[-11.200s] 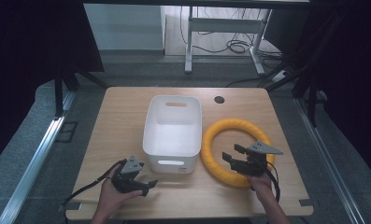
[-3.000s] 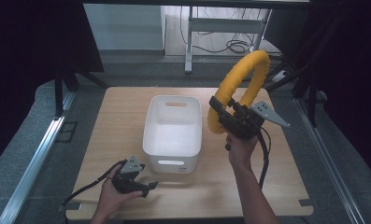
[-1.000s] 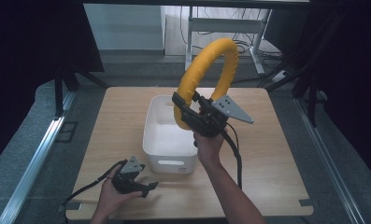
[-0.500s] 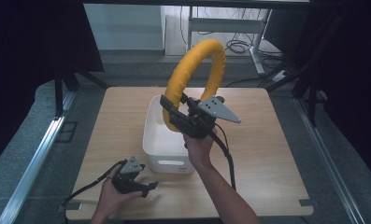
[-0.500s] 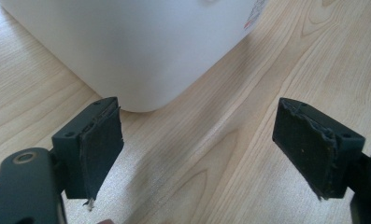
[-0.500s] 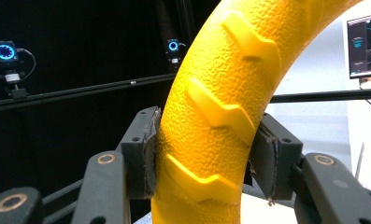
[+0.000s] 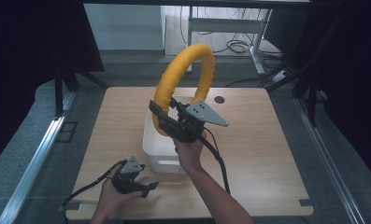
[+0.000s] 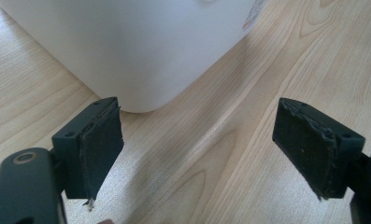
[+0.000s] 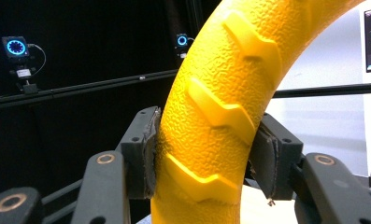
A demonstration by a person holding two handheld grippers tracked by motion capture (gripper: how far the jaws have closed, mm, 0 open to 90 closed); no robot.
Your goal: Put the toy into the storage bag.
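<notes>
A big yellow ring (image 7: 185,79) with a tyre-like tread (image 9: 216,107) stands upright in the air above the white bin (image 7: 151,140). My right gripper (image 7: 167,122) is shut on the ring's lower part; in the right gripper view both pads (image 9: 150,154) press on the ring from either side. My left gripper (image 7: 143,185) rests low over the table's near left part, just in front of the bin. Its jaws stand wide open with bare wood between them, and the bin's rounded corner (image 8: 141,51) lies just beyond the pads (image 8: 101,149).
The wooden table (image 7: 276,144) has a dark round hole (image 7: 219,99) at its back. A cable (image 7: 218,161) trails from the right gripper along the forearm. Black curtains and metal floor rails (image 7: 38,154) flank the table; a desk frame with cables (image 7: 230,28) stands behind.
The right gripper picked the yellow ring up from the table right of the bin, raised it upright and carried it left over the bin. The left gripper stayed put.
</notes>
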